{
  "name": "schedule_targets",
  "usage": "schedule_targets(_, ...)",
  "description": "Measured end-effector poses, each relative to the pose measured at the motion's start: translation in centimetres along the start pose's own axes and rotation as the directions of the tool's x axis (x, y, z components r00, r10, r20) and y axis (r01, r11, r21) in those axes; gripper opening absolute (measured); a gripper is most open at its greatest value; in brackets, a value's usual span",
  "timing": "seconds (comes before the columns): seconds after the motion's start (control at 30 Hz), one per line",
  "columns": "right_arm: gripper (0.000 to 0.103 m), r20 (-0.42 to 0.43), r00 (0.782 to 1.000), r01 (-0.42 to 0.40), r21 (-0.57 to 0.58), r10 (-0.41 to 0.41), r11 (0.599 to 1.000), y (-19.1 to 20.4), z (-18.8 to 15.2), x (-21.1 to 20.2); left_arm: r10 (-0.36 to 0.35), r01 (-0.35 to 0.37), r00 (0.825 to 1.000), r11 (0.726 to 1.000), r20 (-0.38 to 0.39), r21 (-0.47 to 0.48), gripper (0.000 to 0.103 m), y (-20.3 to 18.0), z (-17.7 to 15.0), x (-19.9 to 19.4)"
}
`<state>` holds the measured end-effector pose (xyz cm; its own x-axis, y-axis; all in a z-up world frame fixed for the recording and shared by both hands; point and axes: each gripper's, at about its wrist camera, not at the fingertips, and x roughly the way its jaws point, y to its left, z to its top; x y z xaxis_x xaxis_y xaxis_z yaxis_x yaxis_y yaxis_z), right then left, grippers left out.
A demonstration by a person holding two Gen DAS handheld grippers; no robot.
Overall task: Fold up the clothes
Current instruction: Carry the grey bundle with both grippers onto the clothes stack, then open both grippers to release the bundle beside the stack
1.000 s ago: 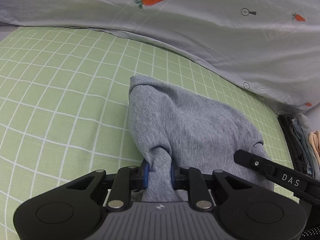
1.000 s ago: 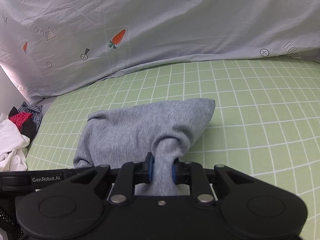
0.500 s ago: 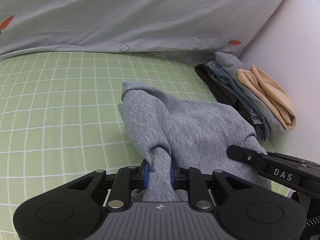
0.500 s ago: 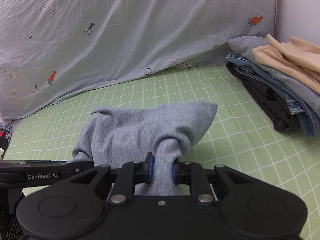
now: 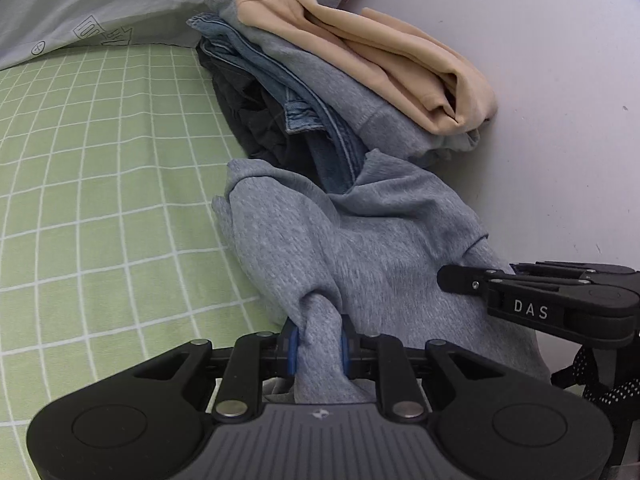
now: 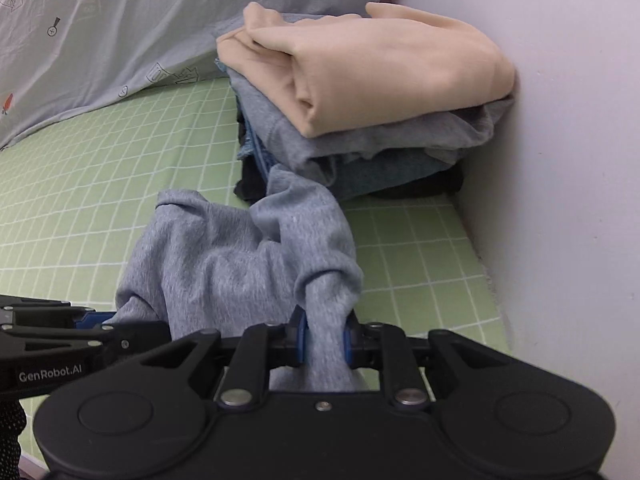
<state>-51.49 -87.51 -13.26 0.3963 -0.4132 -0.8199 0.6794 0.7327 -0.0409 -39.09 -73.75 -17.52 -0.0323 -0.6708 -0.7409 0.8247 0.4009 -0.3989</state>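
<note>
A folded grey sweatshirt (image 5: pixel 360 248) hangs bunched between both grippers, just above the green checked sheet (image 5: pixel 100 200). My left gripper (image 5: pixel 318 346) is shut on its near left edge. My right gripper (image 6: pixel 326 340) is shut on its near right edge; the sweatshirt (image 6: pixel 240 256) sags toward the left there. The right gripper's body (image 5: pixel 560 304) shows at the right of the left wrist view. The garment's far edge sits close to a stack of folded clothes (image 6: pixel 360 92), topped by a beige garment (image 5: pixel 380 48).
The stack holds beige, grey, denim and black pieces against a white wall (image 6: pixel 560 160). A grey carrot-print quilt (image 6: pixel 120 32) lies along the back. The sheet's edge meets the wall at right (image 6: pixel 480 272).
Both grippers have carried the grey sweatshirt to the right, from mid-bed toward the stack by the wall. The stack now looms close in front. Both grips are unchanged.
</note>
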Motion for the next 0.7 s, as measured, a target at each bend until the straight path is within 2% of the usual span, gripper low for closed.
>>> schedule_targets(0.17, 0.018, -0.001, 0.997, 0.071, 0.042, -0.071, 0.997, -4.5, -0.4, 1.1, 0.000, 0.000, 1.000, 1.000, -0.009, 0.016, 0.023, -4.1, -0.3, 3.0)
schedule_targets(0.2, 0.018, -0.005, 0.996, 0.090, 0.040, -0.090, 0.995, -4.9, -0.5, 1.4, 0.015, -0.015, 1.000, 1.000, -0.014, 0.019, 0.027, -4.4, -0.5, 3.3)
schedule_targets(0.23, 0.023, -0.010, 0.993, 0.119, 0.032, -0.118, 0.992, -4.9, -0.7, 1.6, 0.035, -0.034, 0.999, 0.999, -0.023, 0.023, 0.028, -4.5, -0.7, 3.7)
schedule_targets(0.27, 0.032, -0.015, 0.988, 0.152, 0.022, -0.152, 0.988, -4.9, -0.9, 1.9, 0.054, -0.053, 0.998, 0.998, -0.034, 0.023, 0.030, -4.5, -0.9, 3.9)
schedule_targets(0.3, 0.037, -0.014, 0.982, 0.187, 0.013, -0.187, 0.982, -4.7, -1.0, 2.0, 0.064, -0.064, 0.997, 0.998, -0.045, 0.014, 0.035, -4.1, -0.9, 3.8)
schedule_targets(0.37, 0.063, 0.025, 0.958, 0.286, 0.009, -0.286, 0.958, -3.8, -1.4, 1.4, 0.066, -0.067, 0.996, 0.998, -0.058, -0.013, 0.043, -3.0, -0.7, 3.2)
schedule_targets(0.4, 0.068, 0.051, 0.947, 0.315, 0.026, -0.316, 0.949, -3.2, -1.7, 0.8, 0.068, -0.070, 0.996, 0.997, -0.056, -0.024, 0.049, -2.5, -0.4, 2.6)
schedule_targets(0.47, 0.080, 0.104, 0.934, 0.333, 0.087, -0.341, 0.939, -2.3, -2.5, -0.7, 0.075, -0.076, 0.996, 0.997, -0.051, -0.010, 0.060, -1.7, -0.2, 1.8)
schedule_targets(0.5, 0.082, 0.122, 0.933, 0.323, 0.128, -0.338, 0.938, -2.0, -2.9, -1.5, 0.077, -0.076, 0.996, 0.997, -0.049, 0.009, 0.064, -1.4, -0.1, 1.5)
schedule_targets(0.57, 0.083, 0.117, 0.946, 0.275, 0.213, -0.304, 0.938, -1.5, -4.2, -2.1, 0.083, -0.080, 0.996, 0.995, -0.041, 0.057, 0.067, -0.9, 0.1, 0.9)
schedule_targets(0.63, 0.083, 0.107, 0.958, 0.227, 0.291, -0.267, 0.929, -1.0, -5.7, -2.5, 0.097, -0.093, 0.995, 0.991, -0.038, 0.097, 0.075, -0.6, 0.2, 0.2)
schedule_targets(0.7, 0.085, 0.082, 0.959, 0.236, 0.302, -0.272, 0.924, -0.2, -7.0, -2.1, 0.107, -0.101, 0.994, 0.986, -0.037, 0.130, 0.075, -0.2, 0.1, -0.4)
